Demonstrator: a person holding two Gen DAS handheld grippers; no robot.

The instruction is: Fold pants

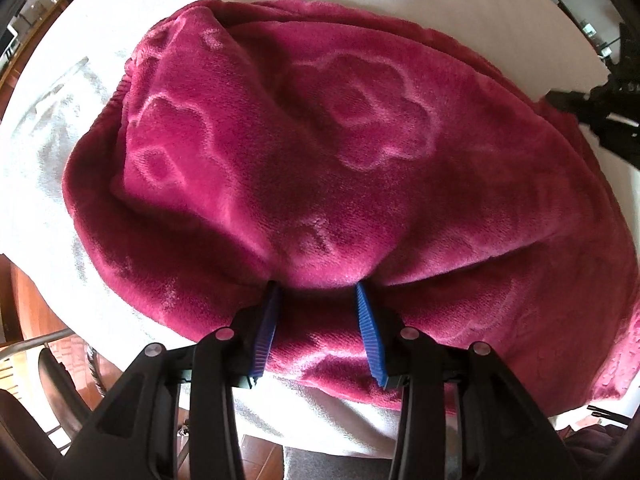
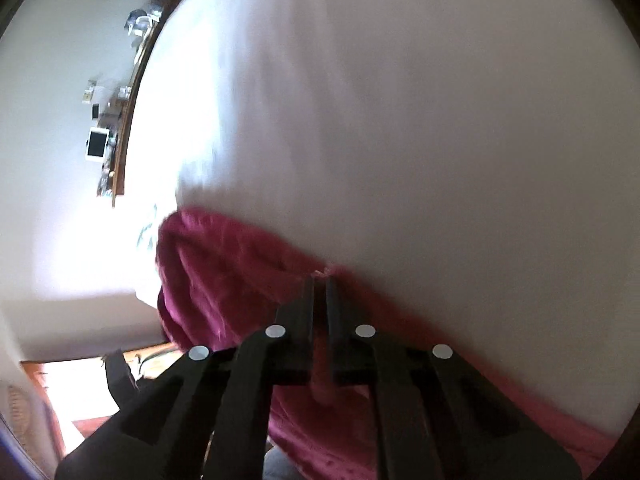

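The left gripper [image 1: 318, 286] stands spread against the magenta pants [image 1: 320, 152]; the right gripper [image 2: 319, 280] pinches their edge over the white cloth [image 2: 400, 120].

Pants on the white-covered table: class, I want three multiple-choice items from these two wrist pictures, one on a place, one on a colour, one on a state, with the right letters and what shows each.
1. Where do the pants lie?
A. On the white cloth that covers the table
B. On the floor
C. Over a chair back

2. What colour are the pads on the left gripper fingers?
A. Green
B. Blue
C. White

3. How does the right gripper stand?
A. Wide open, clear of the fabric
B. Out of view
C. Shut on the pants

Key: 1 A, the magenta fleece is spread on the white cloth in the left wrist view. 2 B, both ribbed pads are blue. 3 C, the right wrist view shows the black fingers nearly together with a strip of fabric pinched between them.
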